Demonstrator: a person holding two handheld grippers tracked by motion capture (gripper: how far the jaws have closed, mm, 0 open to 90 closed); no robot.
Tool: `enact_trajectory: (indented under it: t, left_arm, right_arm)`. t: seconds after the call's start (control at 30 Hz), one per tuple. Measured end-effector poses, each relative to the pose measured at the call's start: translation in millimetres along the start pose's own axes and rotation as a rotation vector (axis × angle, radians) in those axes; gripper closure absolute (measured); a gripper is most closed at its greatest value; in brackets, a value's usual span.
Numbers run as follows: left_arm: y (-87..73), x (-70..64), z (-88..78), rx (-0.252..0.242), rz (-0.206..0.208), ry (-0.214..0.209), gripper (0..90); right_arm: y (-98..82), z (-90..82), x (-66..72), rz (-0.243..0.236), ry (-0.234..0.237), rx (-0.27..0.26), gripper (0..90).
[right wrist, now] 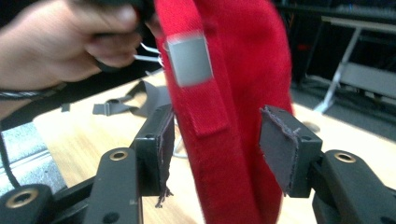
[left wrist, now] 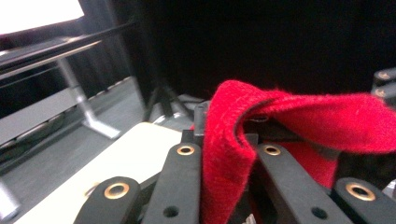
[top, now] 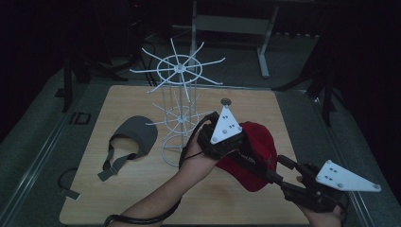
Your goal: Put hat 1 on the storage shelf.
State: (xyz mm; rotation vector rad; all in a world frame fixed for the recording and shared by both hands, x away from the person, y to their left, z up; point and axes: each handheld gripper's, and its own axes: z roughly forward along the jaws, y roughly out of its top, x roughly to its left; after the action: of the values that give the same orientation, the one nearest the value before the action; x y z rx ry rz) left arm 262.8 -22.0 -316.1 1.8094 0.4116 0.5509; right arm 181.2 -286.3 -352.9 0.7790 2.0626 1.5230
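Observation:
A red cap (top: 257, 151) hangs above the right side of the wooden table (top: 118, 198). My left gripper (top: 239, 146) is shut on its edge; in the left gripper view the red fabric (left wrist: 303, 112) is pinched between the two jaws of that gripper (left wrist: 226, 154). My right gripper (top: 276, 170) reaches in from the lower right and stands open. In the right gripper view a band of the red cap (right wrist: 224, 70) with a grey tab (right wrist: 189, 58) hangs between the jaws of that gripper (right wrist: 217, 140), and the pads (right wrist: 280, 149) stand clear of it.
A white wire rack (top: 179, 113) with radiating prongs stands at the table's middle, just left of the cap. A grey cap (top: 137, 135) with a loose strap lies on the left half. A metal table frame (top: 265, 42) stands behind, in the dark.

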Motion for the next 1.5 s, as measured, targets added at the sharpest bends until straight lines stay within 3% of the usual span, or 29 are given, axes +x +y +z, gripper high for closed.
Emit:
enact_trajectory:
  t: [0.2, 0.27, 0.3, 0.33, 0.47, 0.7, 0.87, 1.07, 1.33, 1.5]
  left_arm:
    - [-1.9, 7.7, -4.6, -0.015, 0.034, -0.093, 86.0]
    - [-1.9, 7.7, -4.6, -0.015, 0.034, -0.093, 86.0]
    - [-6.3, 11.0, -5.7, -0.022, 0.056, -0.154, 85.9]
    - [-7.8, 12.2, -5.6, -0.023, 0.062, -0.180, 85.9]
    - [-12.2, 15.3, -5.0, -0.012, 0.060, -0.231, 85.9]
    - [-15.0, 12.8, -5.2, -0.006, 0.090, -0.315, 85.8]
    - [-14.6, 14.6, -6.1, -0.010, 0.085, -0.338, 85.8]
    - [-17.6, 15.8, -5.5, -0.019, 0.072, -0.352, 85.8]
    - [-20.9, 16.8, -8.6, -0.036, 0.076, -0.383, 85.4]
    - [-22.8, 17.4, -7.6, -0.032, 0.073, -0.386, 83.6]
  right_arm:
    - [12.7, -13.5, -7.9, -0.034, 0.002, -0.046, 46.9]
    - [14.2, -13.1, -10.0, -0.045, -0.004, -0.039, 47.0]
    - [16.8, -9.5, -14.4, -0.063, 0.017, -0.021, 46.6]
    - [18.2, -7.1, -16.3, -0.068, 0.027, -0.014, 46.4]
    - [23.8, 4.3, -20.9, -0.092, 0.082, 0.008, 45.6]
    - [27.3, 19.2, -22.0, -0.147, 0.136, 0.028, 52.6]
    - [26.2, 26.1, -22.9, -0.184, 0.154, 0.049, 60.8]
    - [27.1, 25.6, -19.8, -0.207, 0.161, 0.062, 87.2]
    - [32.3, 15.8, -16.0, -0.138, 0.138, -0.011, 89.1]
    - [36.9, 15.4, -14.5, -0.134, 0.101, -0.005, 89.2]
